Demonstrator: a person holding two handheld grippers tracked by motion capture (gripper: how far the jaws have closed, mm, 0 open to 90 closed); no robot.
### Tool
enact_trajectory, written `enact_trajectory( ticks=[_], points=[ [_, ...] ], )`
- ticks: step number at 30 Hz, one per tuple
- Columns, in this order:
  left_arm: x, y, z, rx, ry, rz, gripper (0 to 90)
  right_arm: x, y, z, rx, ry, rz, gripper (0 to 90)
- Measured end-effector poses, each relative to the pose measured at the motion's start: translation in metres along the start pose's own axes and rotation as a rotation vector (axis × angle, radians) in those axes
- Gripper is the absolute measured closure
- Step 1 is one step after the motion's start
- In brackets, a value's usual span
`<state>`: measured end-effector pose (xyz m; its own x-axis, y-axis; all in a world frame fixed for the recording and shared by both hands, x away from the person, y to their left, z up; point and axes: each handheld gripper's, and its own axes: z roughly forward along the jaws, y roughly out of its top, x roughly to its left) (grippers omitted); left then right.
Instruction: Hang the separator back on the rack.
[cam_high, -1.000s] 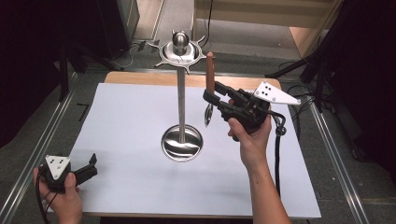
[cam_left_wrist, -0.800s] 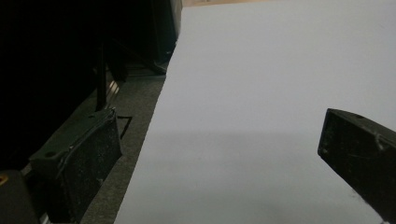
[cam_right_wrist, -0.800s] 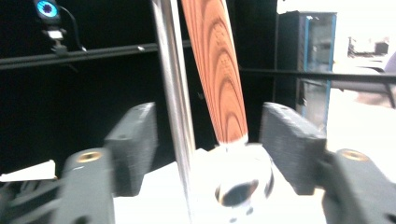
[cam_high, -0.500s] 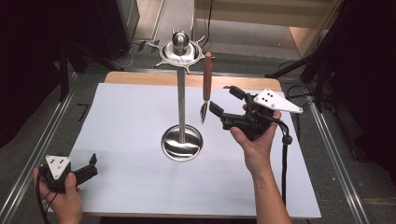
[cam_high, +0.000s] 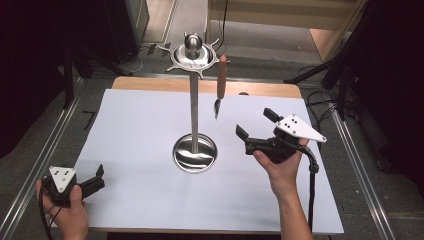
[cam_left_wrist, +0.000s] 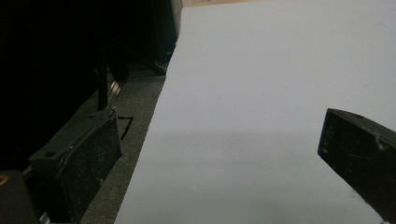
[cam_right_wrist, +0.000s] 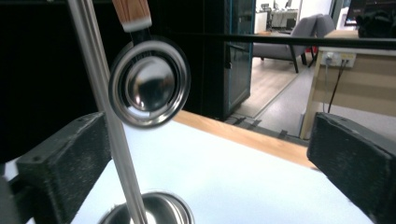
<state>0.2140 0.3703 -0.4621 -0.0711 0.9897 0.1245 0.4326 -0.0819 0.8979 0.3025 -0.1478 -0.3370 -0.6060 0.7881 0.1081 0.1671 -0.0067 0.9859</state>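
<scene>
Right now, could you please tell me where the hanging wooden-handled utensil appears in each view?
High view: the wooden-handled utensil hangs upper centre, just right of the stand's pole.
Right gripper view: top left, its handle end and round metal head just right of the pole.
Left gripper view: looks along the white sheet and its floor-side edge.
Shared landmark: the white sheet.

White sheet (cam_high: 140, 150) covers a wooden table (cam_high: 150, 84); grey floor (cam_high: 50, 130) around; armchair (cam_right_wrist: 299, 37) beyond, surroundings dark.
</scene>
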Motion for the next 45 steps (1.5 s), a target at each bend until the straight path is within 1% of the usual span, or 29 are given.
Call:
enact_trajectory(
  ticks=[4, 7, 11, 14, 22, 29, 36, 43, 45],
  points=[
    [0.0, 0.0, 0.0, -0.002, 0.0, -0.001, 0.3, -0.007, -0.012, -0.006, 0.018, -0.017, 0.007, 0.0],
    [0.0, 0.0, 0.0, -0.002, 0.001, -0.004, 0.3, -0.012, -0.022, -0.012, 0.026, -0.044, 0.007, 0.0],
    [-0.001, 0.0, 0.0, 0.002, 0.004, 0.004, 0.3, -0.019, -0.034, -0.019, 0.045, -0.071, 0.0, 0.0],
    [0.0, 0.0, 0.0, 0.0, 0.006, 0.0, 0.3, -0.025, -0.044, -0.026, 0.056, -0.092, 0.001, 0.0],
    [-0.001, 0.0, 0.0, 0.0, 0.007, 0.004, 0.3, -0.042, -0.07, -0.043, 0.083, -0.141, 0.028, 0.0],
    [-0.001, 0.0, 0.0, -0.002, 0.005, 0.008, 0.3, -0.054, -0.087, -0.057, 0.1, -0.175, 0.047, 0.0],
    [-0.001, 0.0, 0.0, -0.001, 0.006, 0.009, 0.3, -0.063, -0.105, -0.07, 0.133, -0.209, 0.068, 0.0],
    [-0.001, 0.0, 0.0, -0.001, 0.009, 0.01, 0.3, -0.072, -0.12, -0.082, 0.166, -0.253, 0.065, 0.0],
    [-0.001, 0.0, 0.0, -0.003, 0.007, 0.008, 0.3, -0.074, -0.123, -0.085, 0.17, -0.262, 0.071, 0.0]
  ],
)
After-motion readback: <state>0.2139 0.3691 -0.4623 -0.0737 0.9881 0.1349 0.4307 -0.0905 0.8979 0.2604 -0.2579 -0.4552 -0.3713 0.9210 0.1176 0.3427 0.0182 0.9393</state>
